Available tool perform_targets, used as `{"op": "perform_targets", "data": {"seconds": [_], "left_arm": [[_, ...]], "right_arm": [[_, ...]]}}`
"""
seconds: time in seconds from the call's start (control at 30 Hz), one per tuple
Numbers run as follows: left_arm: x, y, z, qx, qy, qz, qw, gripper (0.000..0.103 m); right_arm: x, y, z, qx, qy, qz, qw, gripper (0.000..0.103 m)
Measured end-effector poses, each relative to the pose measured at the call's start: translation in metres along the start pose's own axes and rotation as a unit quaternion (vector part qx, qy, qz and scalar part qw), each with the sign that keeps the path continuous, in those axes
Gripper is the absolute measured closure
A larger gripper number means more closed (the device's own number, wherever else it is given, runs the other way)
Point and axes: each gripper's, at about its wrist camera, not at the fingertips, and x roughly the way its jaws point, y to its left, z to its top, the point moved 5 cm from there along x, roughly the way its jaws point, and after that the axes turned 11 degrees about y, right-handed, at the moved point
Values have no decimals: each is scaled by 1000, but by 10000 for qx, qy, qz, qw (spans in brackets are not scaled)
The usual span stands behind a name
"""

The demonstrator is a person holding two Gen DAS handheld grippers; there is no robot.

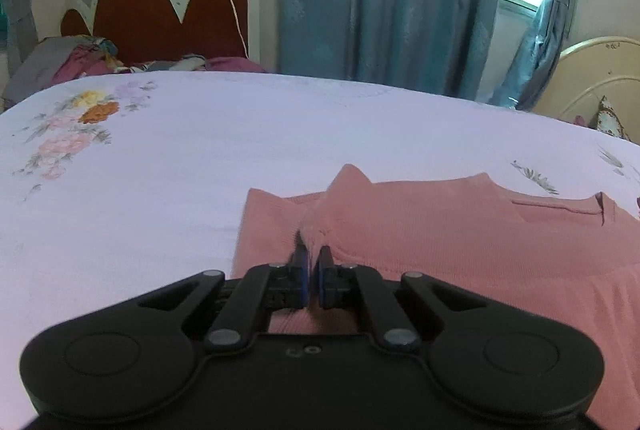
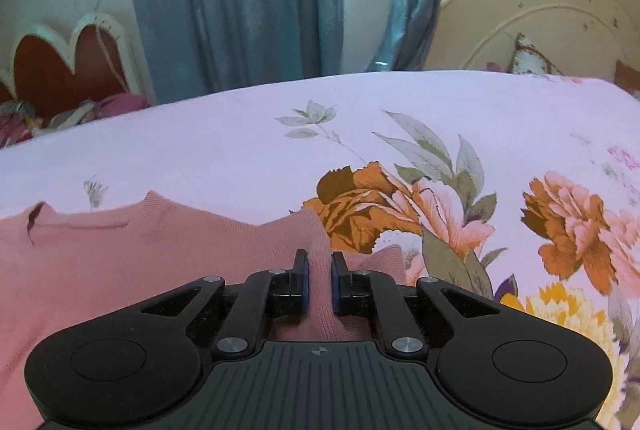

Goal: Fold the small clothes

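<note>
One pink top point(image 1: 460, 230) lies on the bed point(image 1: 200, 158); the left hand-held gripper point(image 1: 314, 262) and right hand-held gripper point(image 2: 319, 266) each pinch its fabric.

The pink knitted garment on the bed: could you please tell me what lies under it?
The pink knitted garment lies spread on a lilac floral bedsheet. The sheet shows all around it; the part beneath is covered, so anything else underneath cannot be seen.

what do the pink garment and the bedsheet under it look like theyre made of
Pink garment: looks like a soft, matte knit, judging by the fine ribbing across it; the fibre is unclear. Bedsheet: looks like smooth, thin woven cloth, matte, with a flat printed flower pattern; possibly cotton or a blend.
</note>
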Motion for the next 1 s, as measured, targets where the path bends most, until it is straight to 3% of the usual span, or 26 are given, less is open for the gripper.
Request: {"op": "perform_targets", "data": {"seconds": [0.13, 0.23, 0.27, 0.33, 0.4, 0.5, 0.67, 0.7, 0.77, 0.83, 0.9, 1.0], "left_arm": [[-5, 2, -1, -94, -14, -158, 9998, 96], [-22, 7, -1, -131, -123, -315, 9993, 76], [-26, 8, -3, -73, -87, -373, 9992, 76], [-36, 10, -10, -7, 63, -515, 9987, 68], [-44, 12, -21, 55, 198, -579, 9981, 58], [-49, 10, -39, 241, 382, -623, 9970, 53], [-50, 4, -49, 509, 405, -317, 9974, 60], [-50, 3, -50, 544, 420, -255, 9973, 65], [-51, 0, -53, 597, 431, -115, 9972, 90], [-53, -1, -58, 709, 354, 57, 9968, 99], [-54, -2, -64, 861, 250, 244, 9957, 100], [-53, 1, -70, 1031, 127, 436, 9936, 100]], "right_arm": [[-17, -1, 1, 38, -2, 65, 10000, 90], [-43, 6, -5, -228, -183, 121, 9995, 88], [-51, 9, -9, -287, -188, 153, 9993, 88], [-58, 12, -17, -316, -160, 205, 9992, 82], [-65, 16, -28, -329, -184, 225, 9990, 61], [-71, 24, -44, -407, -156, 249, 9987, 61], [-72, 37, -65, -506, -39, 300, 9983, 61], [-72, 40, -69, -555, -25, 291, 9980, 61], [-73, 45, -74, -556, 7, 340, 9979, 61], [-76, 49, -77, -569, -11, 378, 9977, 61], [-77, 54, -81, -750, -9, 331, 9966, 61], [-65, 49, -91, -1059, 149, -133, 9942, 61]]}}
